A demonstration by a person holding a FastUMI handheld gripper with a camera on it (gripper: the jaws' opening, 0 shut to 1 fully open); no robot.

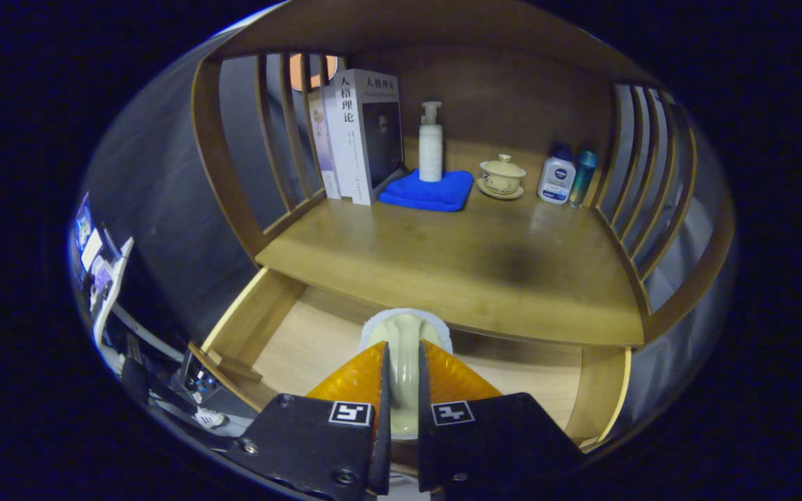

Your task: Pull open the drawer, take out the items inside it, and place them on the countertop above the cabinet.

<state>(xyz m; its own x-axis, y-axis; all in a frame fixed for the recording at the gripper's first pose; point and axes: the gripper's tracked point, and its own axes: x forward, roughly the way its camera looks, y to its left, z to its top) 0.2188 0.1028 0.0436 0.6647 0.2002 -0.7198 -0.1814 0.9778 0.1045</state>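
Tongs (404,379) clamped tight on pale glossy item (404,334) above open drawer (262,313); looks rigid, slippery, probably fragile, so grip mid-body.

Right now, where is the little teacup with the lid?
The lidded teacup sits on its saucer at the back of the countertop, between the blue cloth and the white bottle, far beyond the fingers.

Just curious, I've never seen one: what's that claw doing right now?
Gripper: closed on a pale brush, held over the open drawer.
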